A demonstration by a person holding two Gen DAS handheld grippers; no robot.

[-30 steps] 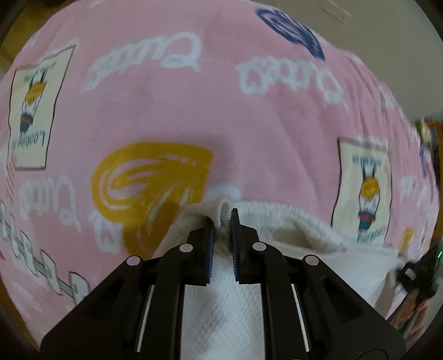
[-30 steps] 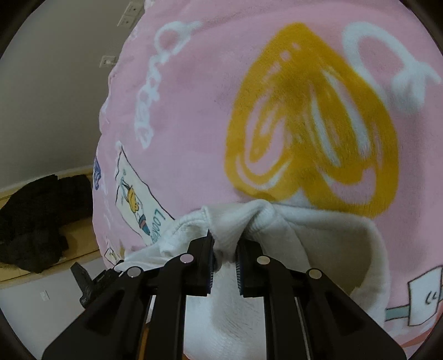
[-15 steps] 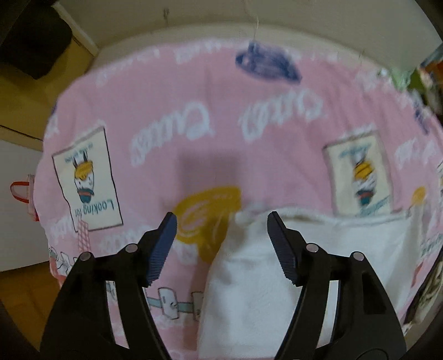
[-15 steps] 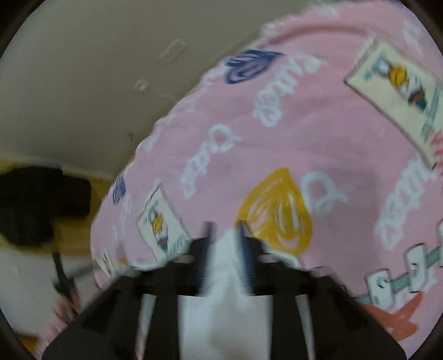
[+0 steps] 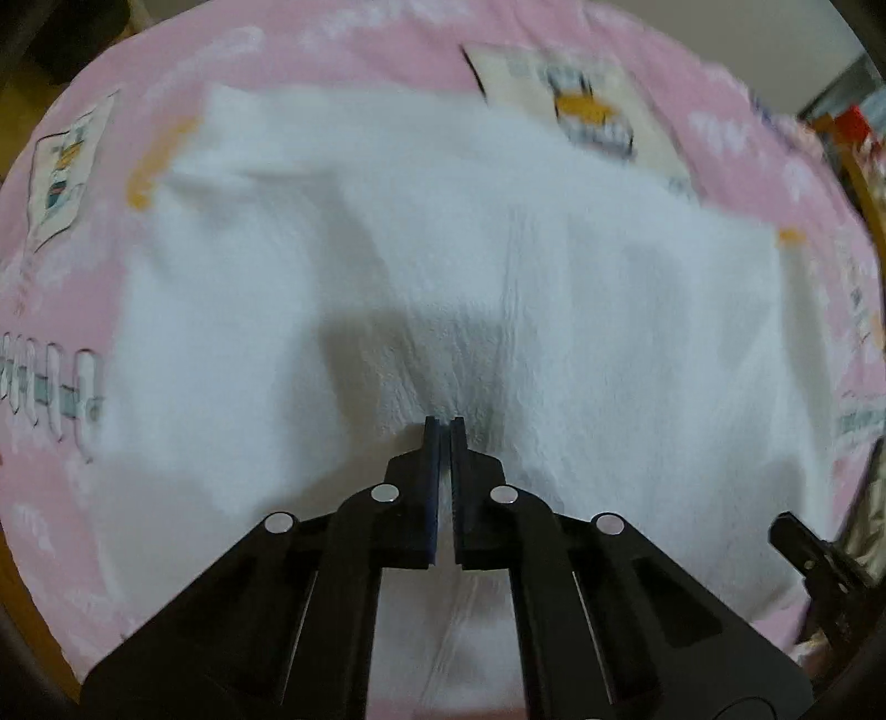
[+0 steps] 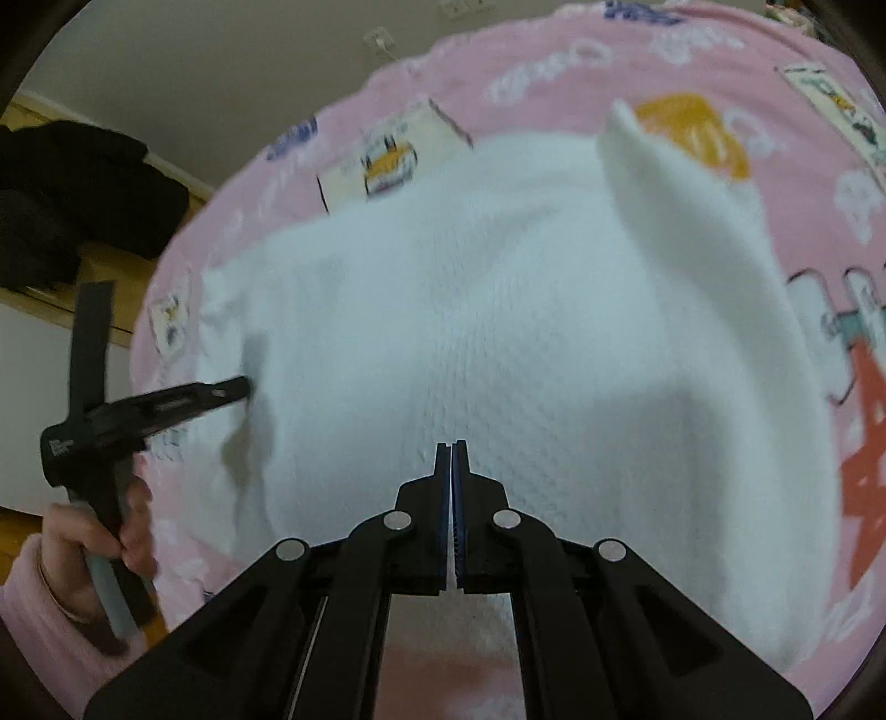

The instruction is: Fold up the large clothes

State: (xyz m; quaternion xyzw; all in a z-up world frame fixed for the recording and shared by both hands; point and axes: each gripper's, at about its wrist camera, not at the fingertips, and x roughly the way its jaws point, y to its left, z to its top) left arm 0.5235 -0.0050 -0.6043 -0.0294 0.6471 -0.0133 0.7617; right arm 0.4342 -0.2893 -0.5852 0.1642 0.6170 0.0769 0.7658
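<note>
A white knitted garment (image 5: 498, 288) lies folded on a pink printed blanket (image 5: 66, 288); it also fills the right wrist view (image 6: 498, 310). My left gripper (image 5: 444, 423) is shut and hovers over the garment's near middle, holding nothing that I can see. My right gripper (image 6: 453, 446) is shut too, above the garment's near part, with no cloth between its jaws. The left gripper also shows in the right wrist view (image 6: 166, 404), held by a hand at the garment's left edge. One corner of the garment (image 6: 626, 127) stands up at the far right.
The pink blanket (image 6: 692, 50) covers the bed under the garment. A dark pile of clothes (image 6: 72, 199) lies on a wooden surface to the far left, by a beige wall (image 6: 221, 61). Cluttered items (image 5: 847, 127) stand at the far right edge.
Both grippers let go of the garment's edge, pulled back and up, and closed empty. The garment now lies spread on the blanket, with far more of it in view.
</note>
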